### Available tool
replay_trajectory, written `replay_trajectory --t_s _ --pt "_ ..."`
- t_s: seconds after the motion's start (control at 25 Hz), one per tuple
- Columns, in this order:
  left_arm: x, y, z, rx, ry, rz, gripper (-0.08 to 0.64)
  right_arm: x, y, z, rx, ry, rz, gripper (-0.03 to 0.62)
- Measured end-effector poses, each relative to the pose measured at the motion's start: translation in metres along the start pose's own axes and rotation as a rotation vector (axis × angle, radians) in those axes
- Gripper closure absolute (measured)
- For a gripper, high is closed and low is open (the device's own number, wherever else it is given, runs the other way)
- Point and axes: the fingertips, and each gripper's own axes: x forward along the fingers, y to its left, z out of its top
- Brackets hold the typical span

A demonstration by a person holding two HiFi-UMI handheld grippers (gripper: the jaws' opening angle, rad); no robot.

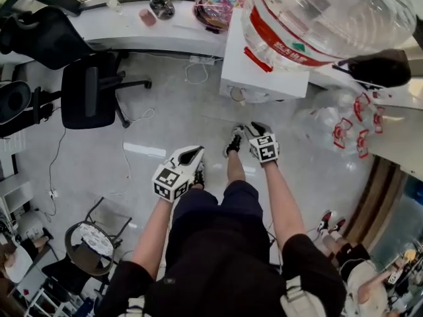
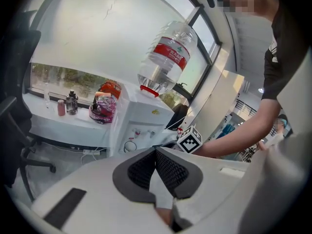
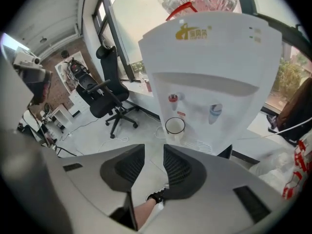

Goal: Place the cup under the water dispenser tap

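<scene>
The white water dispenser (image 3: 214, 57) carries a big clear bottle (image 1: 324, 18). A small white cup (image 3: 175, 126) stands upright on its drip tray, right below the red tap (image 3: 173, 100) and left of the blue tap (image 3: 216, 112). In the left gripper view the cup (image 2: 130, 146) shows as a small ring low on the dispenser (image 2: 146, 113). My right gripper (image 3: 154, 147) hangs in front of the dispenser, apart from the cup, open and empty. My left gripper (image 2: 156, 150) has its pads together at the tips with nothing in them. Both the left gripper (image 1: 192, 154) and the right gripper (image 1: 254, 129) are held over the floor.
A black office chair (image 1: 89, 94) stands at the left. The window ledge (image 1: 119, 18) holds bottles and a colourful basket (image 1: 215, 5). Clear plastic bags (image 1: 344, 127) lie right of the dispenser. A round stool (image 1: 89, 243) is behind me at the left. Cables trail on the floor.
</scene>
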Motion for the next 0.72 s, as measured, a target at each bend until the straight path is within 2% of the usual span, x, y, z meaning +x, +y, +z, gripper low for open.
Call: replay_trajectory --t_s 0.12,0.48,0.6,0.72 --pt "0.002 -0.006 0.014 0.012 -0.014 -0.021 0.560 -0.017 0.008 0.007 -0.011 -0.043 0.021 0.483" --pt "-0.006 -0.034 0.047 0.100 -0.034 -0.087 0.560 -0.082 0.027 0.025 -0.009 -0.153 -0.017 0.483" --pt "-0.013 -0.043 0.051 0.123 -0.043 -0.104 0.560 -0.103 0.039 0.028 0.002 -0.190 -0.027 0.515" --pt "-0.022 -0.049 0.049 0.135 -0.048 -0.109 0.560 -0.122 0.053 0.035 0.048 -0.275 -0.015 0.545"
